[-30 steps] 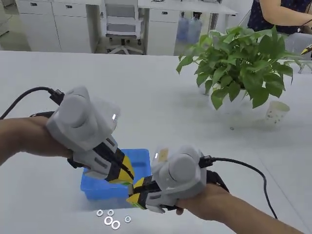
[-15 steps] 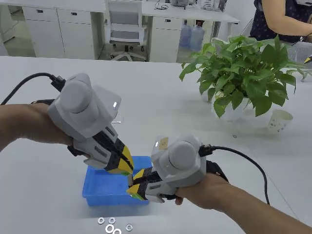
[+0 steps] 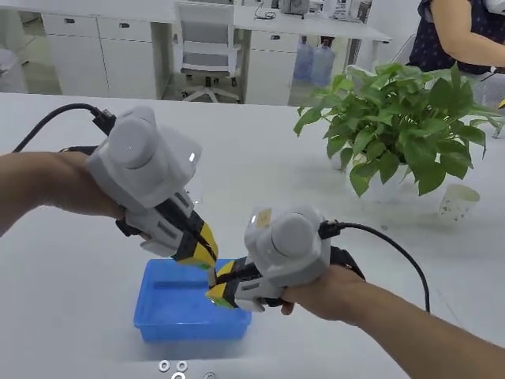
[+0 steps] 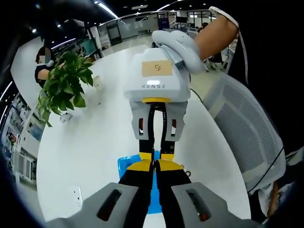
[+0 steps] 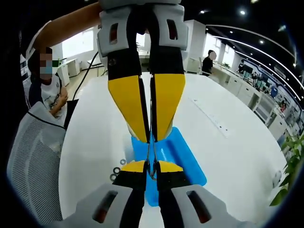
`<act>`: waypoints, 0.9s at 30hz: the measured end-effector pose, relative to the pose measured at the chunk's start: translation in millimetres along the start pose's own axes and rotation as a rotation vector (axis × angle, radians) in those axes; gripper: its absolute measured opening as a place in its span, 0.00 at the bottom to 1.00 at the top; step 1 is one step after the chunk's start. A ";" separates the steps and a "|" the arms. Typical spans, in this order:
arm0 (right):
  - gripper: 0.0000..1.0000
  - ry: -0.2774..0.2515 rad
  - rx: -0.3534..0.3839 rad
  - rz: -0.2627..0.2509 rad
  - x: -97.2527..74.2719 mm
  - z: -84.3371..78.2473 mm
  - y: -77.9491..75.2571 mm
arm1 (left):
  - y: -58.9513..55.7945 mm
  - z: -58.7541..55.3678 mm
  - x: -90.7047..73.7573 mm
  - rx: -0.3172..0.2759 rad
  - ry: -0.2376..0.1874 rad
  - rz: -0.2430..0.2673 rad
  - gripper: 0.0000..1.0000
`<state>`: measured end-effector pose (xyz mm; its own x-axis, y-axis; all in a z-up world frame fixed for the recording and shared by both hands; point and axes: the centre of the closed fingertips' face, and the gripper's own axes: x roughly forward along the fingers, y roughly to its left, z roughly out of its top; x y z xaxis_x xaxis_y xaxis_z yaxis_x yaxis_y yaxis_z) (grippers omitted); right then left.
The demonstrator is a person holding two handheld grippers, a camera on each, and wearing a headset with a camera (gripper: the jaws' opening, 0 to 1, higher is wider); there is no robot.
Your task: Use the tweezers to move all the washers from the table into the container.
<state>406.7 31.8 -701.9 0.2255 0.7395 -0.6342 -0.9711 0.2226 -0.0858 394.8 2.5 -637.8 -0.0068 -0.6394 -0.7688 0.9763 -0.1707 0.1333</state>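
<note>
**Tweezers gripped above the container, clear of the washers**

Holds the left gripper [image 3: 207,254] and the right gripper [image 3: 217,294] tip to tip above the blue container [image 3: 185,325], towards the near edge of the worktop [image 3: 260,158]. Clamps the tweezers [image 5: 150,151] in both. Pinches the thin metal strip between the yellow tips of the right gripper. Closes the left gripper along the strip's length, down to a hairline slit in the right gripper view. Angles the left gripper down from the upper left in the head view, and brings the right gripper in from the lower right. Meets over the right half of the container, above its floor. Cannot tell from any view whether the tweezers' end touches that floor.

Has the washers [image 3: 164,365] lying flat on the worktop in a small cluster, just outside the container's near wall and close to the near edge. Puts them below and to the left of both gripper tips in the head view, apart from the tweezers and untouched. Shows them in the right gripper view as small rings beside the container's long side, left of the tweezers' line.

Finds a potted plant [image 3: 402,126] near the far right corner of the worktop, with a small cup [image 3: 456,201] just beside it, both well apart from the container.
</note>
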 end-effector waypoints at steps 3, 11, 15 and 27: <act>0.08 -0.003 0.001 0.000 2.7 0.0 -4.8 | 4.9 -2.8 0.6 0.000 0.004 0.004 0.06; 0.08 -0.008 -0.015 0.002 14.9 -4.5 -16.2 | 16.1 -15.4 6.6 -0.002 0.015 0.021 0.06; 0.09 -0.006 -0.017 0.006 22.5 -8.1 -20.3 | 19.9 -21.7 10.4 -0.004 0.020 0.024 0.06; 0.09 0.013 -0.013 0.031 41.9 -24.9 -27.7 | 28.2 -41.7 27.5 -0.020 0.030 0.020 0.06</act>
<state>441.1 40.8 -745.2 0.1947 0.7376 -0.6466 -0.9785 0.1917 -0.0760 431.1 11.4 -681.2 0.0189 -0.6194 -0.7849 0.9803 -0.1428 0.1363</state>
